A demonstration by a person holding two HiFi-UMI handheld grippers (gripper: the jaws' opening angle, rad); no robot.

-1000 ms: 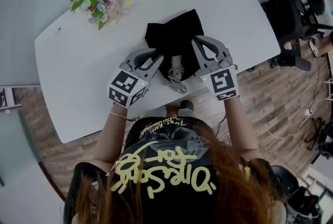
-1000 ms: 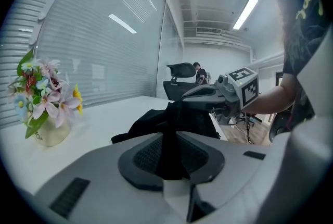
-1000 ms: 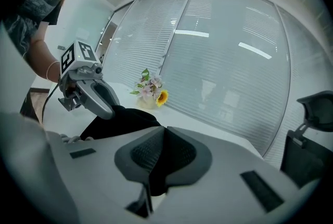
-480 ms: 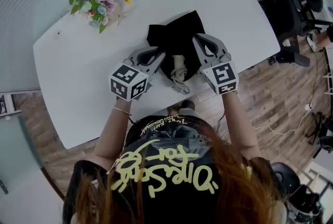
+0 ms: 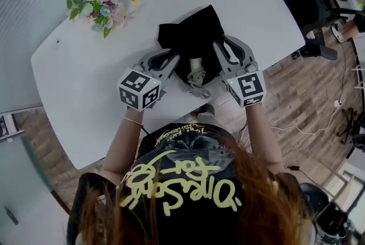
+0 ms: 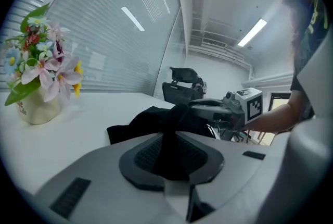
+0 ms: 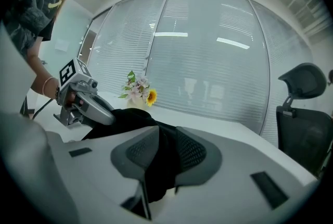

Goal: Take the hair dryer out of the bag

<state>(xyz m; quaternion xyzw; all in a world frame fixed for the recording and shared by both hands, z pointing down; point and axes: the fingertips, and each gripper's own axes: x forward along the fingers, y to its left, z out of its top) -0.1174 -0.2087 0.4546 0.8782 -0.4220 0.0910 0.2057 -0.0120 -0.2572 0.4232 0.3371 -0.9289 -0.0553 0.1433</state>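
a: right gripper (image 7: 165, 152) has just been opening its jaws a little, and both tools have rolled slightly since a second ago. why?
b: probably a regrip. black cloth of the bag (image 5: 191, 39) still fills its gap, pad to pad.
a: and the left gripper (image 6: 169, 158)?
b: narrow, pinching the bag's other lip. i judge the pair hold the mouth spread so the hair dryer (image 5: 195, 67), poking out of the bag's near opening between them, can slide free.
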